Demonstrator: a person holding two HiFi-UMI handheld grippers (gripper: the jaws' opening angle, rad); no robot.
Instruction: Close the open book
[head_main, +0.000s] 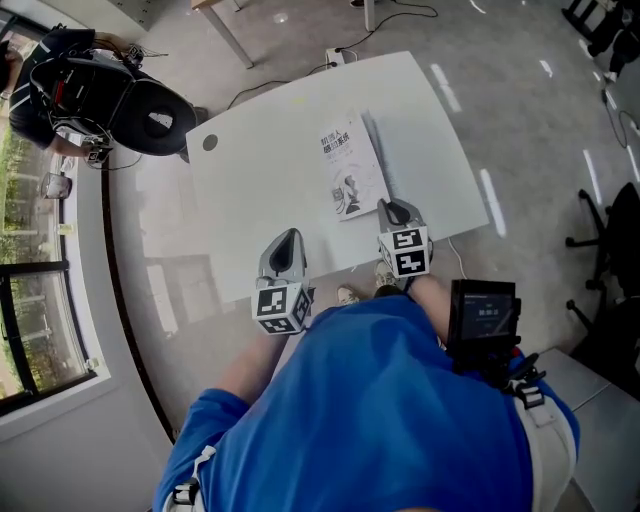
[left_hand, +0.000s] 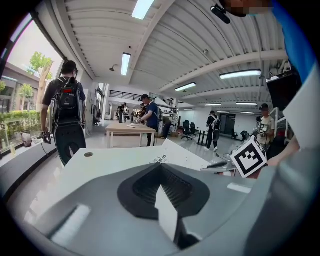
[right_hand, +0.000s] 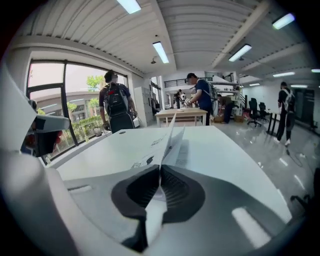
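Observation:
A thin white book (head_main: 352, 165) with dark print and a drawing on its cover lies on the white table (head_main: 260, 200), right of centre. My right gripper (head_main: 398, 212) sits at the book's near right corner. In the right gripper view it (right_hand: 160, 169) is shut on a leaf of the book (right_hand: 170, 134), which rises edge-on from the jaws and stands lifted off the printed page (right_hand: 184, 152) beneath. My left gripper (head_main: 288, 242) hovers over the table's near edge, left of the book. Its jaws (left_hand: 161, 167) meet with nothing between them.
A person with a black backpack (head_main: 90, 90) stands at the table's far left corner. A round cable hole (head_main: 209, 142) marks that corner. Cables (head_main: 300, 75) run on the floor beyond the table. Office chairs (head_main: 610, 250) stand to the right. A wooden table (right_hand: 182, 114) with people stands farther back.

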